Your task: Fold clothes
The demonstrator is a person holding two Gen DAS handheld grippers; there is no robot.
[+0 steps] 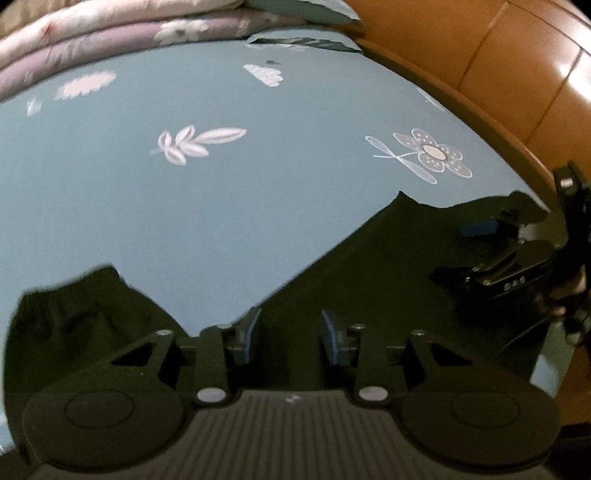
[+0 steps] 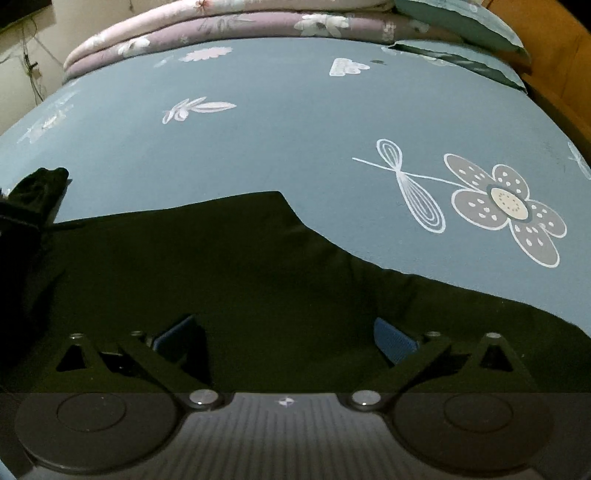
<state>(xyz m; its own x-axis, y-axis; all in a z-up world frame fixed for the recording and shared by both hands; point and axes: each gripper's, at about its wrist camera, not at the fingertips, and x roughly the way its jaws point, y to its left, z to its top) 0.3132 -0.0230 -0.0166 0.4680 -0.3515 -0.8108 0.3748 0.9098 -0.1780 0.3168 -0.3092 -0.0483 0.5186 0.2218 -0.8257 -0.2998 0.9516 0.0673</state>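
Note:
A black garment [image 1: 369,258] lies spread on a blue bedsheet [image 1: 184,206] printed with white leaves and flowers. My left gripper [image 1: 290,332] hovers over its near edge, blue pads apart, nothing pinched between them. A gathered black part [image 1: 74,306] lies to its left. My right gripper [image 1: 461,251] shows at the right of the left wrist view, low over the garment's right side. In the right wrist view the right gripper [image 2: 286,338] stands wide open above the black garment [image 2: 240,266], which fills the lower half. A bunched black end [image 2: 40,188] rises at the far left.
Folded pink and mauve quilts [image 2: 221,26] and teal pillows [image 2: 461,22] are stacked at the far end of the bed. A wooden bed frame [image 1: 461,107] and orange-brown floor [image 1: 517,48] run along the right. The sheet [image 2: 258,140] beyond the garment is bare.

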